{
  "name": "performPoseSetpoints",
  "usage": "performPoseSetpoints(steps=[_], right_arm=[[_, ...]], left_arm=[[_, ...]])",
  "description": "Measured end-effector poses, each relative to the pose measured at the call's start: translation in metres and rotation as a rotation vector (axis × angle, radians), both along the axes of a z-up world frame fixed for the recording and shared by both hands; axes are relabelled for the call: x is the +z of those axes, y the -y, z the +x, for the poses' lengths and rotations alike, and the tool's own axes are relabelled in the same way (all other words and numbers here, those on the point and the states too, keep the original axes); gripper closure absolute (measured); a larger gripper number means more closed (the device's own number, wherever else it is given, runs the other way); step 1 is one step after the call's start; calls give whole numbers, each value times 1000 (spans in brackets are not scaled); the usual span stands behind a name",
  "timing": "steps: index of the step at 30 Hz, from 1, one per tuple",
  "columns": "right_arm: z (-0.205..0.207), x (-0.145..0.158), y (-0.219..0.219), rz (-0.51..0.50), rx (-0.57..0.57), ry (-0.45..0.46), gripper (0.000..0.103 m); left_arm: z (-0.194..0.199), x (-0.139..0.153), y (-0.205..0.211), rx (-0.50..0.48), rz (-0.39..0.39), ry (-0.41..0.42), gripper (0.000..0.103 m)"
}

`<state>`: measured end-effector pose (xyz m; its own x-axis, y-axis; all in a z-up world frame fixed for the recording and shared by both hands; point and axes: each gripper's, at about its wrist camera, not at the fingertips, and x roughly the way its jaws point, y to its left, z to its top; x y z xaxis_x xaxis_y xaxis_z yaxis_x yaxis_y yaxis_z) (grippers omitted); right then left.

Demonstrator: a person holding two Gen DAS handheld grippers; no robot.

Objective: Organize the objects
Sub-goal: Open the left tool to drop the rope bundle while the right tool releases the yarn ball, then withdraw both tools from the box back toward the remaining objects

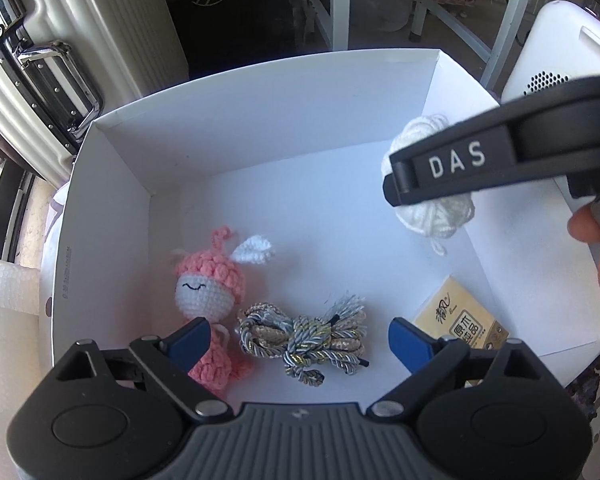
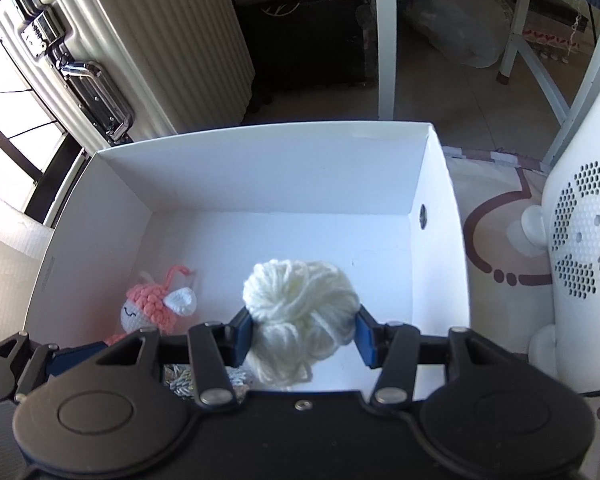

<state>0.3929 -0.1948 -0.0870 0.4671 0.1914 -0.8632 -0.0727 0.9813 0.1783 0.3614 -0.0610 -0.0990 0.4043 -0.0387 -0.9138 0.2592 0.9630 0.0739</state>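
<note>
A white open box [image 1: 260, 92] holds a pink crocheted doll [image 1: 210, 280], a bundle of silver and gold cord [image 1: 304, 340] and a tan tissue pack [image 1: 460, 320]. My left gripper [image 1: 300, 340] is open and empty, low over the cord bundle, with the doll by its left finger. My right gripper [image 2: 304, 336] is shut on a ball of white yarn [image 2: 300, 304] and holds it above the box floor [image 2: 380, 248]. The yarn [image 1: 436, 216] and the right gripper also show at the right of the left wrist view. The doll [image 2: 152, 308] lies at the box's left.
A cream ribbed suitcase [image 1: 60, 52] stands behind the box on the left. A white perforated appliance [image 2: 580, 260] stands right of the box. White furniture legs [image 2: 384, 40] and dark bags are beyond on the floor.
</note>
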Motion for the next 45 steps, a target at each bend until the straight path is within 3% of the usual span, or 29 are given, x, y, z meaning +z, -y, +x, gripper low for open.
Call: performPoseSetpoints(steps=[4, 9, 17, 26, 37, 45], right_arm=[[3, 2, 3, 26, -59, 32, 45], [6, 0, -2, -18, -43, 4, 36], [4, -3, -2, -36, -27, -37, 35], [0, 2, -1, -59, -11, -40, 27], [-10, 15, -2, -72, 13, -8, 0], [-19, 29, 1, -75, 14, 28, 0]], left_arm=[[-1, 1, 1, -3, 1, 3, 8], [0, 1, 0, -7, 6, -2, 8], [1, 0, -2, 3, 2, -3, 8], [3, 4, -6, 24, -13, 0, 8], [1, 15, -14, 59, -23, 7, 4], [-2, 32, -23, 99, -36, 41, 0]])
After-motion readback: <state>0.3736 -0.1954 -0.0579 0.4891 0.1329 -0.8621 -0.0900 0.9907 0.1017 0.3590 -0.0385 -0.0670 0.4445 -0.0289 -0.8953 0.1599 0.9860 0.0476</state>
